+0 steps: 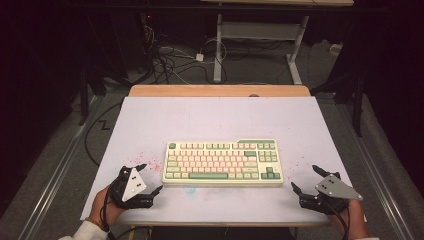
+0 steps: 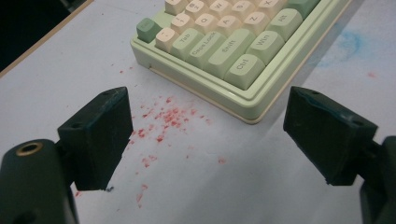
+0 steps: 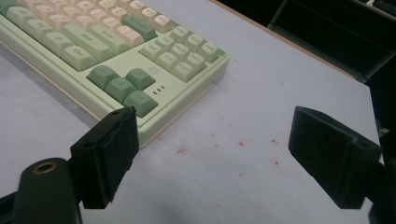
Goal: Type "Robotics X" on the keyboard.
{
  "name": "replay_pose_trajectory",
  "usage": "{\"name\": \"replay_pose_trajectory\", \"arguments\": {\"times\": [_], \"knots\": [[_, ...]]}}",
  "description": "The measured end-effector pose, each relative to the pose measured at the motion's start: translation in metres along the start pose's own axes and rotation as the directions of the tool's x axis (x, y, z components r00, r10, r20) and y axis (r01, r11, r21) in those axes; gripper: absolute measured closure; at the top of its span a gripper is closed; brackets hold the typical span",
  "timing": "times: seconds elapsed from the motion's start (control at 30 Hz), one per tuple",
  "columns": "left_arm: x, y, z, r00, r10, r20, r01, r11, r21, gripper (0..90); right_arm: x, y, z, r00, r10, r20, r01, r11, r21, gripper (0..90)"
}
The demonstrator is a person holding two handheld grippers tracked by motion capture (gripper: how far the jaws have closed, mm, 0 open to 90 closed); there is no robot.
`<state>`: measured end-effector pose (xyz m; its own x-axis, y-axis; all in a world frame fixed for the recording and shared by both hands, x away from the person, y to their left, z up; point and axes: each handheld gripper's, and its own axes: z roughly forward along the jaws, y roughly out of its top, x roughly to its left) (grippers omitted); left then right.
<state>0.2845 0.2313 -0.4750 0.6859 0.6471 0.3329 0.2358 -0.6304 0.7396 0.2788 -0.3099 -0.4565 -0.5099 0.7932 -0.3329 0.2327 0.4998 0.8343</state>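
Left hand-held gripper (image 1: pixel 149 178), right hand-held gripper (image 1: pixel 306 177) both spread, flanking keyboard (image 1: pixel 223 161) on table (image 1: pixel 210 117).

Right gripper (image 3: pixel 212 156) seen from its own camera: two black jaws rise from the bottom edge, set wide apart w/ nothing between them. Left jaw sits just in front of the near right corner of a pale green mechanical keyboard (image 3: pixel 196 88), which runs off toward the upper left. Keyboard has cream and light green keys, plus darker green arrow keys (image 3: pixel 122 84) near that corner. Everything rests on a white table surface (image 3: pixel 280 88), marked w/ small red specks (image 3: pixel 240 143) between the jaws. Table's wooden edge and dark background at the top right.
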Motion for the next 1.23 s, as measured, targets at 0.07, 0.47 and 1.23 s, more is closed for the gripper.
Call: {"name": "replay_pose_trajectory", "arguments": {"times": [0.07, 0.47, 1.23], "knots": [[0.001, 0.000, 0.001, 1.0000, -0.008, 0.003, 0.008, 1.0000, -0.001, 15.0, 0.001, 0.000, 0.001, 1.0000, -0.002, 0.000, 0.002, 1.000, 0.001, 16.8], [0.004, 0.001, 0.003, 0.9990, -0.044, -0.008, 0.044, 0.9990, -0.002, 15.1, 0.001, 0.002, 0.004, 1.0000, 0.002, 0.008, -0.002, 1.000, -0.002, 16.8], [0.002, 0.006, 0.004, 0.9976, -0.052, -0.045, 0.051, 0.9982, -0.030, 15.1, 0.006, 0.005, 0.011, 0.9999, -0.005, -0.010, 0.005, 1.000, -0.007, 16.2]]}}
